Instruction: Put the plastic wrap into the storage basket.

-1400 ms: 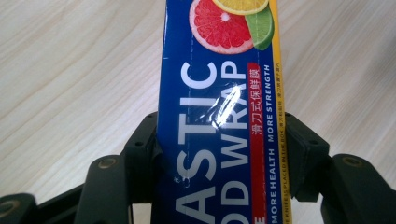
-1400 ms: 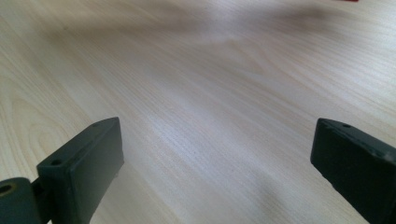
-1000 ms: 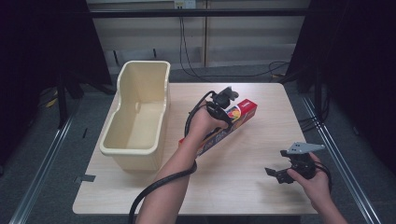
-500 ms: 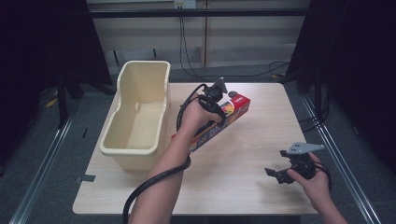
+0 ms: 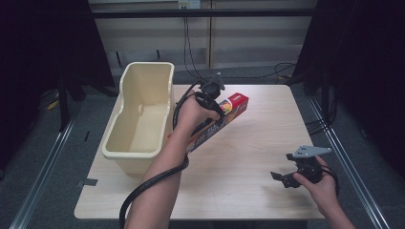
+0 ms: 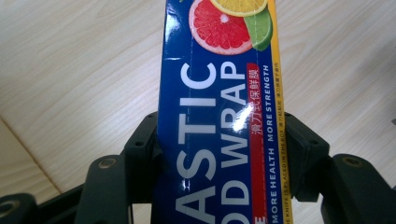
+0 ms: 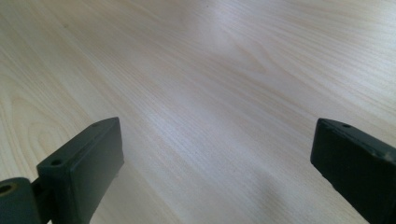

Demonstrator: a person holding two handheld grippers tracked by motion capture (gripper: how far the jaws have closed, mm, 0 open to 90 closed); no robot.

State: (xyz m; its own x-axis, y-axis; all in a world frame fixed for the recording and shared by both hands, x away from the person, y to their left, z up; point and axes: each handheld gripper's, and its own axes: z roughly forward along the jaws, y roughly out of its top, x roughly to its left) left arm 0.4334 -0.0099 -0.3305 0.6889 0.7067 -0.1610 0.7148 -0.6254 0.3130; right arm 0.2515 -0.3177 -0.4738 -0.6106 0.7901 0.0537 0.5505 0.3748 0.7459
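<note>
Where the pale wood-grain laminate table [image 5: 248, 157] meets the cream plastic rectangular tub [image 5: 143, 114] at its left side, the left gripper [image 5: 212, 102] clamps a long, glossy blue-and-red cardboard plastic-wrap box [image 6: 219, 116] across its width, both black jaws pressed against the box's sides. It lies diagonally beside the tub; whether it rests on the table cannot be told. Near the front right corner, the right gripper [image 5: 282, 175] has its matte black jaws spread wide apart, holding nothing.
</note>
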